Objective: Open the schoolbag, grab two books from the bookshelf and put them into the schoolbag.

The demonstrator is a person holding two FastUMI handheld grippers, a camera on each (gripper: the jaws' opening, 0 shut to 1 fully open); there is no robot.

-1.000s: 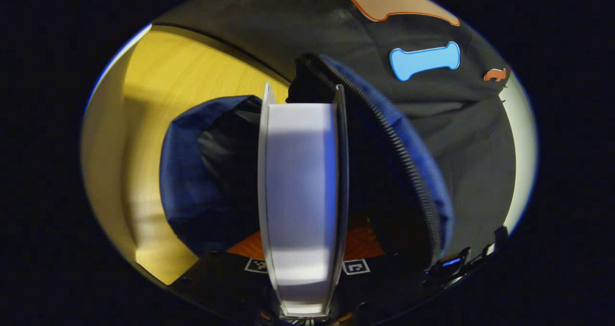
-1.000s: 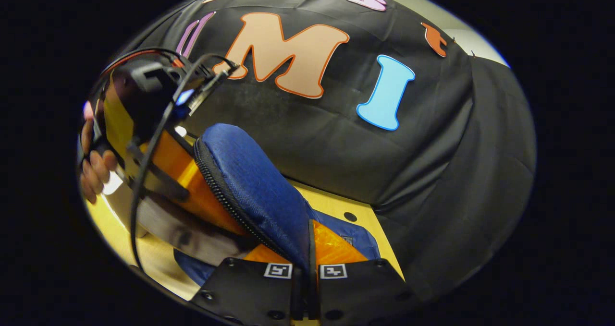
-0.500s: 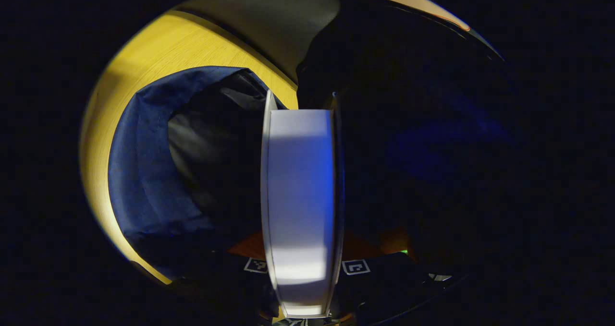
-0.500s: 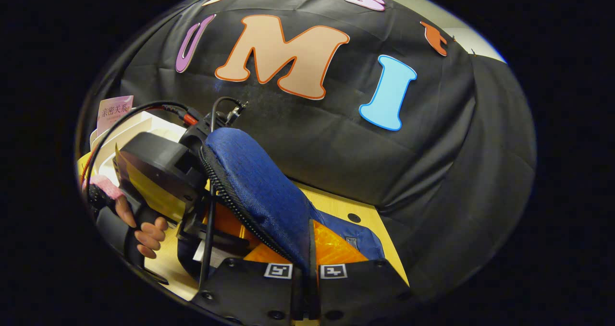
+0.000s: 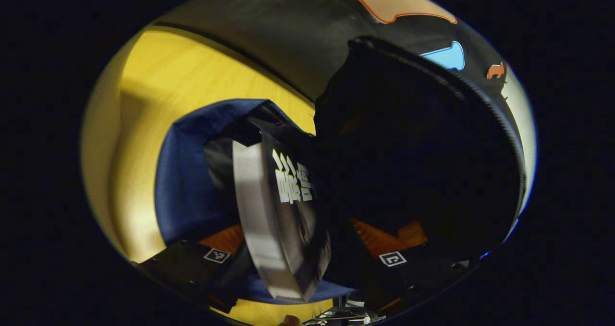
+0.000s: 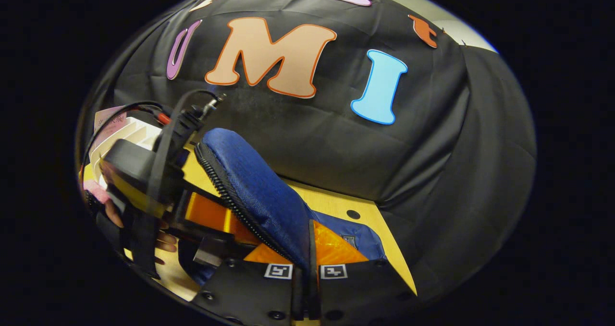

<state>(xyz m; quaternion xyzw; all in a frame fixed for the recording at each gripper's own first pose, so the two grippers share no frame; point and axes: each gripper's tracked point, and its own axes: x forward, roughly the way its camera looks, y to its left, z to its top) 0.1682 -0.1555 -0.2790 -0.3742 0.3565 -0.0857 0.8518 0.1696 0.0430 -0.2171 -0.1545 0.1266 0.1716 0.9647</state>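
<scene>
Book [image 5: 269,220] now tilted loose between left tool [image 5: 305,263] fingers, which have spread wide; earlier clamped upright. Right tool [image 6: 304,287] pinches schoolbag flap [image 6: 259,196] closed-narrow.

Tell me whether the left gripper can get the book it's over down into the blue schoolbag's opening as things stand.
Probably yes. The right gripper pinches the blue fabric schoolbag's zippered flap and holds it up, so the dark mouth is open. The dark-covered book already tilts loose into it between the left gripper's spread fingers.
</scene>
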